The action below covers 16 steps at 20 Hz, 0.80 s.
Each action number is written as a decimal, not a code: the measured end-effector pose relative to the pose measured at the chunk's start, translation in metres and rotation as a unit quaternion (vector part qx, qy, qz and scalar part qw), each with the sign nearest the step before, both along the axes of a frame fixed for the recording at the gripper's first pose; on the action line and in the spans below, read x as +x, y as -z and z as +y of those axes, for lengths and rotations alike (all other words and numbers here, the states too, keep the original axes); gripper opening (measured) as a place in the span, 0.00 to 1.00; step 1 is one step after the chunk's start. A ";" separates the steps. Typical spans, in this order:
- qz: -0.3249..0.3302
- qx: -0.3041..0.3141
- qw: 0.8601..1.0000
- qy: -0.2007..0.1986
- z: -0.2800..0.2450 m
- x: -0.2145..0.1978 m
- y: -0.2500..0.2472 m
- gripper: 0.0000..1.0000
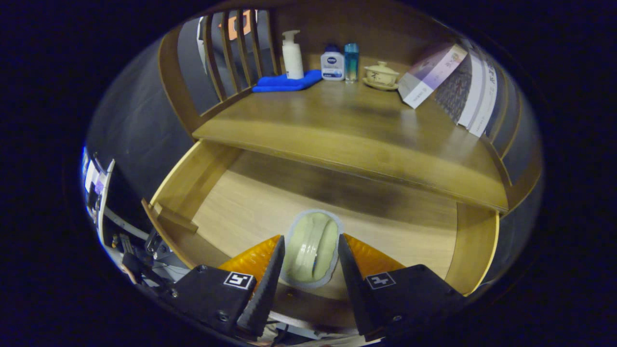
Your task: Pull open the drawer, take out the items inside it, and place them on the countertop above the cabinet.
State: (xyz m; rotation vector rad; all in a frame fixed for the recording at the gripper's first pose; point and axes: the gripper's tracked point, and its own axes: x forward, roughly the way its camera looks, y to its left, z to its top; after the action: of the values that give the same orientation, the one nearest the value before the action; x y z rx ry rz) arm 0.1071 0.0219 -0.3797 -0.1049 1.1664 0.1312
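A wooden bench (pixel 347 130) carries leaning books (pixel 450 79), a blue cloth (pixel 287 83), bottles and a lidded cup (pixel 381 74). Below it the drawer (pixel 241 202) stands pulled open. On its floor lies a pale oval sealed packet (pixel 313 248), between the spread fingers of the gripper (pixel 311 253), not clearly pinched.

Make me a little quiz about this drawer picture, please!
1. True or false: the drawer is open.
2. What lies between the tongs? A) the pale oval packet B) a spoon C) a key
3. Fill in: the white pump bottle stands on a folded blue ____ on the countertop.

Key: 1 true; 2 A, though whether both fingers press on it cannot be told; 3 cloth.
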 end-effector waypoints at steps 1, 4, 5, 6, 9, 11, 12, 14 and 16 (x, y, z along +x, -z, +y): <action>0.012 -0.001 1.000 -0.001 0.001 0.002 0.004 0.71; 0.035 -0.015 0.999 0.000 -0.002 0.006 0.015 0.71; 0.042 -0.020 0.999 0.000 -0.004 0.005 0.020 0.71; 0.048 -0.023 0.999 0.002 -0.005 0.005 0.023 0.71; 0.055 -0.026 0.998 0.016 -0.008 0.005 0.030 0.67; 0.060 -0.016 0.998 0.017 -0.005 0.003 0.034 0.59; 0.064 -0.014 0.998 0.018 -0.004 0.001 0.036 0.53; 0.062 -0.010 0.998 0.014 -0.002 0.001 0.035 0.39; 0.059 -0.018 0.998 0.014 -0.005 0.002 0.033 0.29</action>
State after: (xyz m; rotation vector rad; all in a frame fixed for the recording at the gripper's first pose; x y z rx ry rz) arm 0.1086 0.0173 -0.4126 -0.1133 1.2873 0.0917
